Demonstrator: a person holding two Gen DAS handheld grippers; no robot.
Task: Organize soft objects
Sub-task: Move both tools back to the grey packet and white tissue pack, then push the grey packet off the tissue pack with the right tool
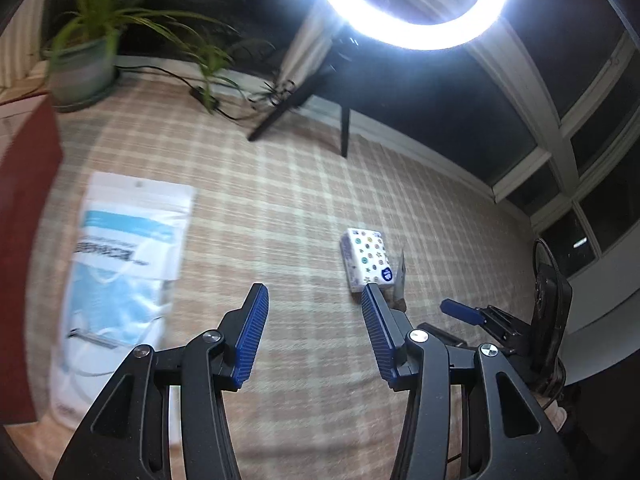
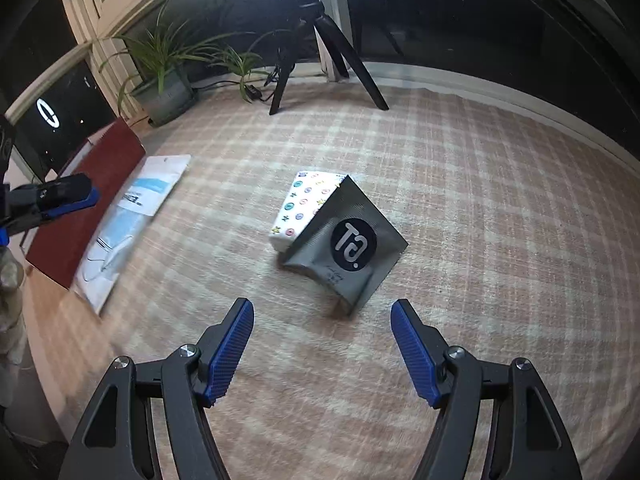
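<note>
A white tissue pack with coloured dots [image 2: 306, 208] lies on the checked cloth, also seen in the left wrist view [image 1: 368, 258]. A grey foil pouch with a black round logo [image 2: 348, 246] leans against its right side; only its edge shows in the left wrist view [image 1: 401, 276]. A clear bag of blue face masks [image 1: 120, 272] lies at the left, also in the right wrist view [image 2: 120, 228]. My left gripper [image 1: 316, 296] is open and empty above the cloth between the bag and the tissue pack. My right gripper [image 2: 322, 312] is open and empty just short of the pouch.
A dark red box [image 2: 88, 200] stands at the left beside the mask bag. A potted plant [image 1: 84, 64], a ring light [image 1: 408, 4] on a black tripod [image 2: 320, 60] and cables stand at the back. Dark windows border the table.
</note>
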